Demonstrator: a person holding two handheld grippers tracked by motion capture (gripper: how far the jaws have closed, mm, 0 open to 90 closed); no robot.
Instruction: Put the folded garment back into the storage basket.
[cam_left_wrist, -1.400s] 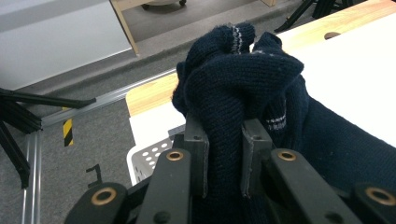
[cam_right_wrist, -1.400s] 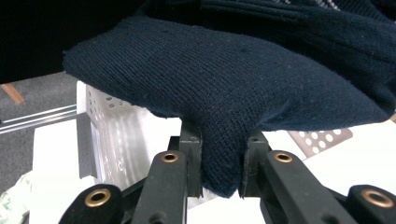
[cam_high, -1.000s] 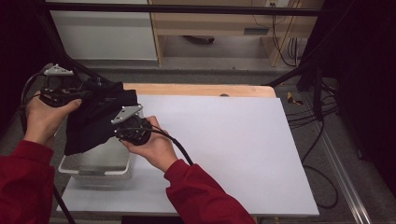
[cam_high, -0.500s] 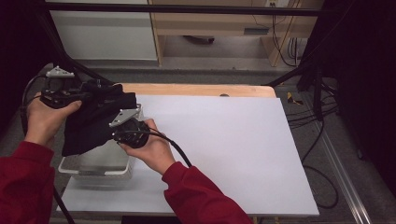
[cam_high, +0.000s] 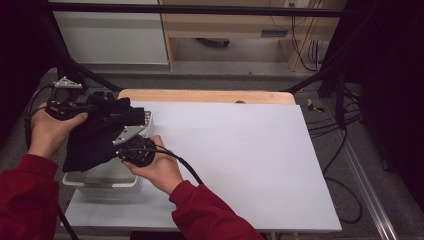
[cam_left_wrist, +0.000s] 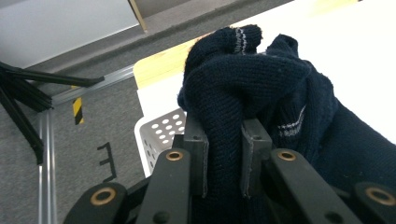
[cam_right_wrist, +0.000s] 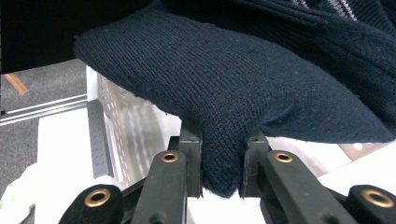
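Note:
A dark navy knitted sweater (cam_high: 100, 137) with thin pale stripes hangs bunched over a white perforated basket (cam_high: 107, 175) at the table's left edge. My left gripper (cam_high: 107, 102) is shut on a thick fold of the sweater (cam_left_wrist: 224, 121), its jaws clamped on the knit. My right gripper (cam_high: 127, 132) is shut on another fold of the sweater (cam_right_wrist: 224, 140) from below and to the right. Both hands hold the garment up above the basket (cam_right_wrist: 112, 121); most of the basket's inside is hidden by the cloth.
The white tabletop (cam_high: 240, 160) stretches to the right of the basket, with a wooden strip (cam_high: 210, 96) along its far edge. Black frame bars (cam_high: 70, 65) and cables (cam_high: 340, 120) stand around the table. Grey carpet floor (cam_left_wrist: 93, 130) lies beyond the left edge.
Both hands with the sweater have shifted only slightly; the cloth hangs a little differently over the basket. Both grips are unchanged.

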